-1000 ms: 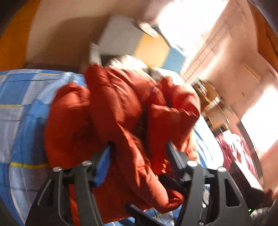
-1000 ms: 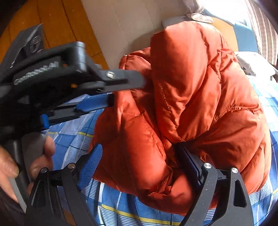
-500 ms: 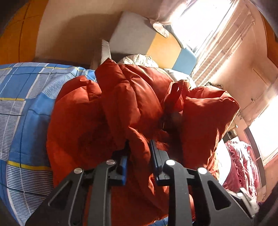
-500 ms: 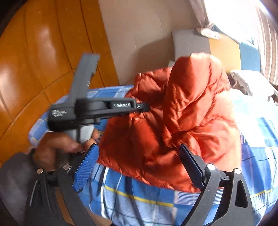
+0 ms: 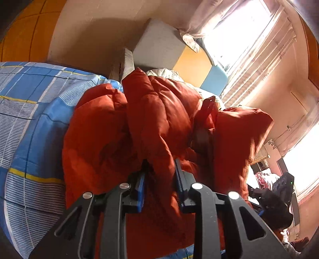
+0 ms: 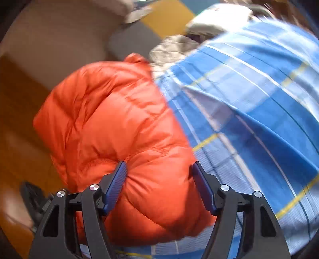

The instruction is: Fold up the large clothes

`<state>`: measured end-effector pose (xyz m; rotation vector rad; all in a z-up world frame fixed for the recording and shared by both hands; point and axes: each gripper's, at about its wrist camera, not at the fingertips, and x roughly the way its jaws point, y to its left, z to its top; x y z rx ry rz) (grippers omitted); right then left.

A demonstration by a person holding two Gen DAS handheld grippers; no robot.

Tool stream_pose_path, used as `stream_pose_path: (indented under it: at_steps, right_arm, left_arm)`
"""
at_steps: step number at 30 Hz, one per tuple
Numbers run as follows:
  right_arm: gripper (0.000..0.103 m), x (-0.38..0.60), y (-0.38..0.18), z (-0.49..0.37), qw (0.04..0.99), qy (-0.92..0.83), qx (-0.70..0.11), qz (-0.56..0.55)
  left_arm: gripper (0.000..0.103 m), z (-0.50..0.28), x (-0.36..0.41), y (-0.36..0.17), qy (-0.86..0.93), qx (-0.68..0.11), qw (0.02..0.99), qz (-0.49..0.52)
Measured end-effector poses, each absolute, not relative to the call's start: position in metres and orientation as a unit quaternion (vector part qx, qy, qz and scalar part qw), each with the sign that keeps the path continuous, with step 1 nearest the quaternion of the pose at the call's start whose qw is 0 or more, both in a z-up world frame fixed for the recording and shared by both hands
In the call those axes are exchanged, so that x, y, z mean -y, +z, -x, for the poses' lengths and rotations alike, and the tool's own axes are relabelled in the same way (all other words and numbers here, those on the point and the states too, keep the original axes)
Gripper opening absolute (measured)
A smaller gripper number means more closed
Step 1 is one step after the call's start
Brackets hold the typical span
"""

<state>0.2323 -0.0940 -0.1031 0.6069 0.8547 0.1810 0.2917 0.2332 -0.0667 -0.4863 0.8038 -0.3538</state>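
Note:
An orange puffer jacket lies bunched on a bed with a blue plaid sheet. My left gripper is shut on a thick fold of the jacket, the blue pads pinching the fabric. In the right wrist view the jacket fills the left half. My right gripper has its jaws around a puffy part of the jacket, still fairly wide apart, with the pads touching the fabric on both sides. The right wrist view is blurred by motion.
The plaid sheet spreads to the right. A grey, yellow and blue headboard and pale bedding stand behind the jacket. A beige wall and orange wood panels are on the left, bright windows on the right.
My left gripper closed on a jacket fold and holds it. My right gripper swung right and moved in, its jaws narrowing around a puffy part of the jacket.

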Motion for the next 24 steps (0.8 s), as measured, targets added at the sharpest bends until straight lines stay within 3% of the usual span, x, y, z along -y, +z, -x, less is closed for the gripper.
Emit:
stream_pose_path:
  at_steps: [2, 6, 12, 21, 24]
  right_arm:
    - [0.068, 0.077, -0.096, -0.235, 0.871, 0.1, -0.409, -0.252]
    - [0.068, 0.056, -0.082, -0.241, 0.892, 0.104, -0.412, -0.156]
    - [0.068, 0.039, -0.068, -0.237, 0.898, 0.106, -0.42, -0.074]
    - [0.068, 0.019, -0.069, -0.257, 0.894, 0.107, -0.435, -0.005]
    - [0.068, 0.014, -0.068, -0.256, 0.895, 0.091, -0.436, 0.01]
  left_arm:
    - [0.026, -0.288, -0.24, -0.065, -0.167, -0.379, 0.878, 0.241]
    - [0.056, -0.285, -0.252, -0.056, -0.162, -0.364, 0.882, 0.251]
    - [0.071, -0.283, -0.239, -0.036, -0.2, -0.349, 0.886, 0.23]
    - [0.073, -0.299, -0.218, -0.034, -0.199, -0.362, 0.884, 0.217]
    - [0.069, -0.302, -0.212, -0.042, -0.176, -0.371, 0.887, 0.214]
